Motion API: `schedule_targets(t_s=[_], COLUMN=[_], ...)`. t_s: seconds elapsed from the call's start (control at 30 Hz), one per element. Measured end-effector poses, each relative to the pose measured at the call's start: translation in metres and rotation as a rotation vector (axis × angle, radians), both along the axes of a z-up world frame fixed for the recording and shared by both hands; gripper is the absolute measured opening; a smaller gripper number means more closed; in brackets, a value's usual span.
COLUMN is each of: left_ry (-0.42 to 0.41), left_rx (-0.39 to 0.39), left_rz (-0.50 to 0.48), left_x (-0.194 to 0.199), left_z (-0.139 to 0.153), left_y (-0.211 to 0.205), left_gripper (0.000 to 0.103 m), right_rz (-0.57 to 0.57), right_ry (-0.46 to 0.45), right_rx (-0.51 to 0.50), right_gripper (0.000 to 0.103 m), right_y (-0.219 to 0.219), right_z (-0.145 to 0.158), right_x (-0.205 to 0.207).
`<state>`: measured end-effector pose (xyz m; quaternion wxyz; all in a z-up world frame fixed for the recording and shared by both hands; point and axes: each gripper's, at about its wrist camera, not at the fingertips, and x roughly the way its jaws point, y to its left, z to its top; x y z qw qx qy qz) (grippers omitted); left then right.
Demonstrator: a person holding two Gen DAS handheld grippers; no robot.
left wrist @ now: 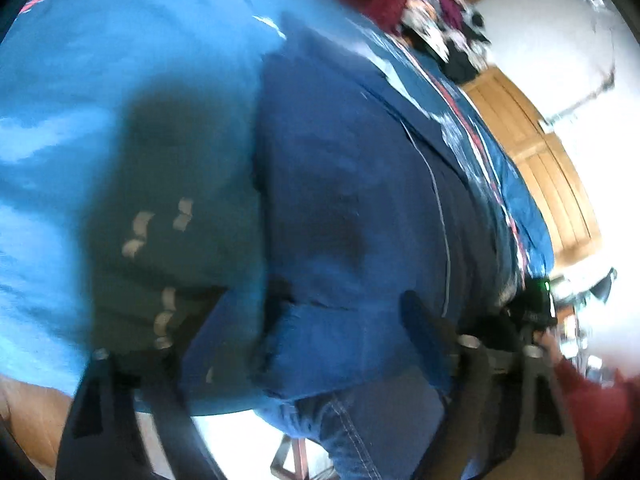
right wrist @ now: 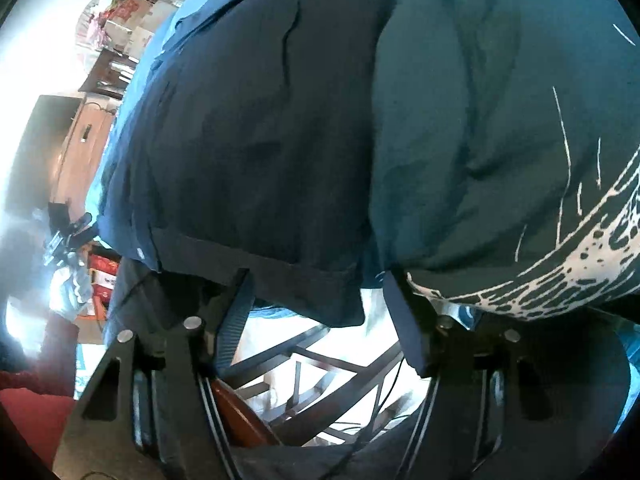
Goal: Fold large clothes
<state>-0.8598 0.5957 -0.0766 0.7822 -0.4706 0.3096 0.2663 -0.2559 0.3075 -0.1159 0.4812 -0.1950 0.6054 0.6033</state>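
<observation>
Left gripper [left wrist: 304,320] spread, navy garment [left wrist: 340,200] between and ahead of its fingers, unpinched; right gripper [right wrist: 320,300] spread at the garment's hem [right wrist: 256,256], teal printed shirt [right wrist: 500,140] right; grasp stage; next: close on hem.

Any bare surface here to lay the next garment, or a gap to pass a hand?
Little. Only bare patch: light blue sheet, left of the navy garment and above the dark green printed garment. The far end is crowded with a clothes pile. In the right wrist view, the navy and green garments abut, filling the surface.
</observation>
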Motion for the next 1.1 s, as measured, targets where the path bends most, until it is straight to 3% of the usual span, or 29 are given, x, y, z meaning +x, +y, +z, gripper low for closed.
schedule_targets(t_s=[0.07,0.33,0.5,0.67,0.7,0.73,0.8,0.83,0.93,1.1], left_ry=[0.013,0.03,0.019,0.021,0.019,0.013,-0.05,-0.095,-0.152,-0.33], left_rx=[-0.001,0.006,0.004,0.005,0.004,0.003,-0.025,-0.049,-0.027,0.021], left_rz=[-0.035,-0.056,-0.047,-0.051,-0.049,-0.047,-0.057,-0.058,-0.034,-0.002], left_x=[0.011,0.021,0.019,0.016,0.016,0.016,0.012,0.009,0.003,0.004], left_z=[-0.003,-0.007,-0.01,-0.011,-0.011,-0.01,-0.009,-0.006,0.012,0.054], left_y=[-0.003,-0.002,-0.002,-0.002,-0.004,-0.004,-0.006,-0.006,-0.01,-0.003], left_gripper=[0.072,0.072,0.072,0.071,0.07,0.066,0.024,0.014,0.013,0.013], right_rz=[-0.008,-0.038,-0.031,-0.01,-0.001,0.01,0.031,0.032,0.001,-0.069], right_ry=[-0.007,-0.044,0.044,0.043,0.055,0.061,0.072,0.081,0.149,0.258], right_rx=[0.003,0.007,-0.002,-0.031,-0.024,-0.017,0.041,0.082,0.18,0.306], right_gripper=[0.065,0.065,0.065,0.064,0.05,0.026,0.02,0.019,0.017,0.009], right_y=[-0.001,-0.006,0.0,0.005,0.006,0.006,0.0,-0.004,-0.014,-0.013], right_z=[0.0,0.005,-0.002,-0.011,-0.009,-0.006,0.015,0.032,0.071,0.121], right_x=[0.0,0.003,0.001,-0.009,-0.011,-0.013,-0.017,-0.018,-0.008,0.013])
